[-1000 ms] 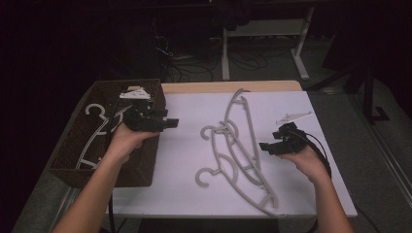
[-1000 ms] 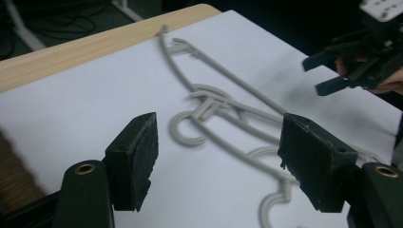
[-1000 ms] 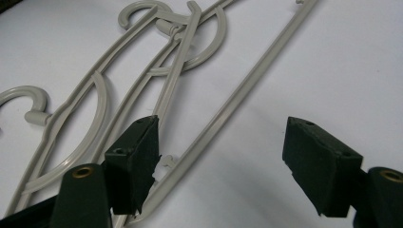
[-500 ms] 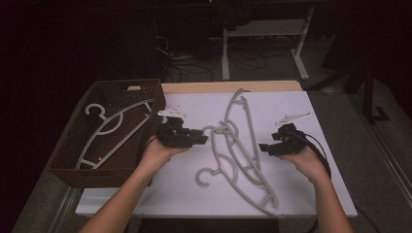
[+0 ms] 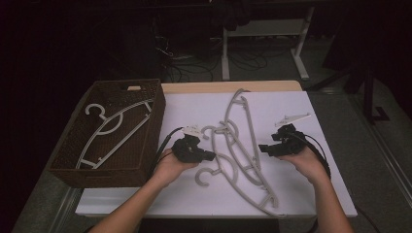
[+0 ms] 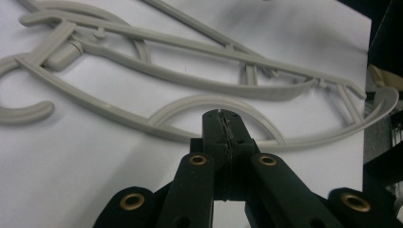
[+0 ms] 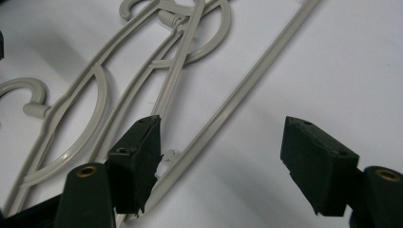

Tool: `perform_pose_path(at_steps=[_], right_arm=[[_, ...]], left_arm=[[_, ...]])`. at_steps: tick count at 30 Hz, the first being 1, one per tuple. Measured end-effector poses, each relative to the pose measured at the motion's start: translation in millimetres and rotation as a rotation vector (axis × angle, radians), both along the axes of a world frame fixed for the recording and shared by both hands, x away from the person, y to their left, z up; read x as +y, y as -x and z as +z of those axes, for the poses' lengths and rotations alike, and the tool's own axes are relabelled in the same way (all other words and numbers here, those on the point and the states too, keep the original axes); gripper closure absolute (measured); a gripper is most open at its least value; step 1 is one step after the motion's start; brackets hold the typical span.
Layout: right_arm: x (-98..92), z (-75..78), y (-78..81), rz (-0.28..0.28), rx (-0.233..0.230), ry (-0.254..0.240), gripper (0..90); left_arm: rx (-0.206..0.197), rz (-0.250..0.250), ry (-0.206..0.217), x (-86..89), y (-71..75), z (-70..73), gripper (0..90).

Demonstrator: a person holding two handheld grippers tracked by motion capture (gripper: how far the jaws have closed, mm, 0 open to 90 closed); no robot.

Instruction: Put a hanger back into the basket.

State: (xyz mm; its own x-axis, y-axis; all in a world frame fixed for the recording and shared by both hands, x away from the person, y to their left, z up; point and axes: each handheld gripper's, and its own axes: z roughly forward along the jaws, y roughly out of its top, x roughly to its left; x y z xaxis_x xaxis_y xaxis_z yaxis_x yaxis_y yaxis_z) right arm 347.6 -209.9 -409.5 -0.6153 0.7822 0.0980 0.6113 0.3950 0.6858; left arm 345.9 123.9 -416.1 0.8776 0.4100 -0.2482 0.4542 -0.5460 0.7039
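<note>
No writing reads anywhere: the left gripper (image 5: 210,156), its jaws just pressed together on nothing, sits at nine o'clock of the grey hangers (image 5: 241,145) mid-table, while the right gripper (image 5: 263,148) gapes wide at three o'clock.

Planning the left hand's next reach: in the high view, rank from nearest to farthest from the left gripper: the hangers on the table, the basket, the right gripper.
1. Hangers on the table: just right of the left gripper, whose shut jaws point at them.
2. Basket: to its left, holding one hanger.
3. Right gripper: across the hanger pile, jaws open.
</note>
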Motion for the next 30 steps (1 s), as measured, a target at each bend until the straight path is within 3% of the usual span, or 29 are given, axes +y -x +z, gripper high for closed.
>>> perform_pose_path(at_steps=[8,12,19,30], right_arm=[[2.6,-2.8,0.6,0.005,0.007,0.012,29.5],[3.8,-2.8,0.6,0.011,0.006,0.013,29.5],[4.8,-3.8,0.6,0.016,0.008,0.016,29.5],[6.7,-3.8,0.8,0.022,0.007,0.021,29.5]], left_arm=[[0.004,-0.021,-0.034,-4.8,3.9,-14.3,90.0],[-0.009,-0.028,-0.078,-6.6,3.3,-20.4,90.0],[-0.024,-0.012,-0.119,-6.8,-0.9,-26.4,90.0],[-0.015,-0.014,-0.128,-5.0,0.3,-28.3,90.0]])
